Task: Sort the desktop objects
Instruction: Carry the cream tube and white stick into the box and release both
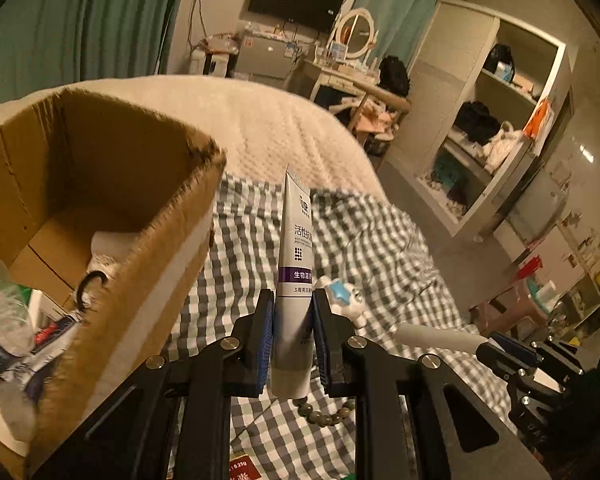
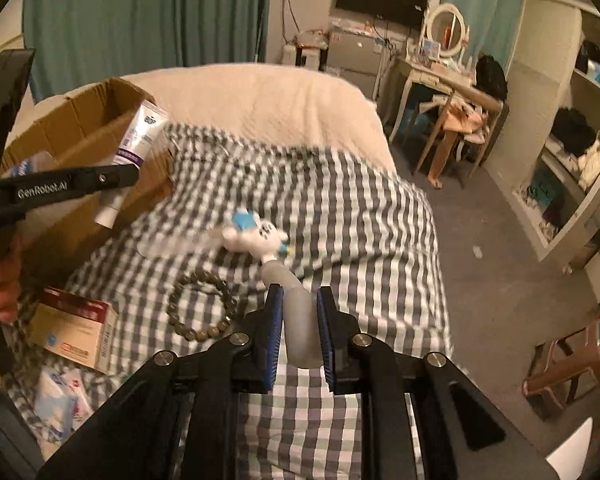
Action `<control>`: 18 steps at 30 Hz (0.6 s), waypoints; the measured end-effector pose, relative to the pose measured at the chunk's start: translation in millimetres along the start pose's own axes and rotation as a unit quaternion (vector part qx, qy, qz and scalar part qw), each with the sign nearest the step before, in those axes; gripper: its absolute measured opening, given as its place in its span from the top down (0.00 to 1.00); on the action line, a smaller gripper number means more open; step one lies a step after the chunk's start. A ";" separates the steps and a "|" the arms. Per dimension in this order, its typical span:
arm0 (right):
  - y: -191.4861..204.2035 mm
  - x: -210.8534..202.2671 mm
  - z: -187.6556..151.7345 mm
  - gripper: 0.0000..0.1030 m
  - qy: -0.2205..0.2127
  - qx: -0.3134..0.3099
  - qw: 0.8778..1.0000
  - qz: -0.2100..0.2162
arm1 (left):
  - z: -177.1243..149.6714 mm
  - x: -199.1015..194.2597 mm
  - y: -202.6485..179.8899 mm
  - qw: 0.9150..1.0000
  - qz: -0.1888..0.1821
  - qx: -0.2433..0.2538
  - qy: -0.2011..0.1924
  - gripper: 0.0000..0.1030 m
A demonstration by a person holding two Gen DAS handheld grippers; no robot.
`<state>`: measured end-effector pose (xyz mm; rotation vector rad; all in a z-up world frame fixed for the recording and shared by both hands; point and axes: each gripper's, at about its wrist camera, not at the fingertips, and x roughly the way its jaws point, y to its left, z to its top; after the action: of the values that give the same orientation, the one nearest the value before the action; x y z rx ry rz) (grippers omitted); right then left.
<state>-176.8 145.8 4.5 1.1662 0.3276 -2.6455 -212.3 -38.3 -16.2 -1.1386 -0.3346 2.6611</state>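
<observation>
Our left tongs [image 1: 293, 332] are clamped on a white and purple toothpaste tube [image 1: 296, 256], held upright in the air with its cap end down, just right of the open cardboard box [image 1: 112, 184]. In the right wrist view the tube sits at the box's front corner. Our right tongs [image 2: 299, 326] grip the pale grey handle of a toy-headed brush [image 2: 298, 320], whose white and blue cartoon head [image 2: 256, 232] points away over the checked blanket [image 2: 360, 208]. A bead bracelet [image 2: 202, 306] lies on the blanket just left of the right tongs. Further left lies a red and cream carton [image 2: 74, 328]. Inside the box we see 1 black hook [image 1: 90, 286] and crumpled packaging.
</observation>
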 end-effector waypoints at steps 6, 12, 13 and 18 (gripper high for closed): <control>25.8 -44.3 47.9 0.84 -0.052 -0.023 0.998 -0.002 | 11.1 -36.1 4.5 0.999 -0.010 0.000 -0.035 0.82; 70.6 -75.1 98.7 0.84 -0.115 -0.027 0.992 0.038 | 25.5 -82.5 25.4 0.996 -0.015 -0.019 -0.090 0.82; 84.2 -78.2 109.4 0.84 -0.126 -0.031 0.990 0.047 | 27.6 -86.6 29.9 0.995 -0.013 -0.023 -0.095 0.82; 136.9 -69.7 143.2 0.84 -0.147 -0.048 0.985 0.078 | 35.7 -112.0 66.3 0.989 0.013 -0.070 -0.132 0.82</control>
<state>-189.6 -17.8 135.5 0.7271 0.2919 -2.5810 -170.9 -138.4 64.2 -0.8281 -0.5643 2.8539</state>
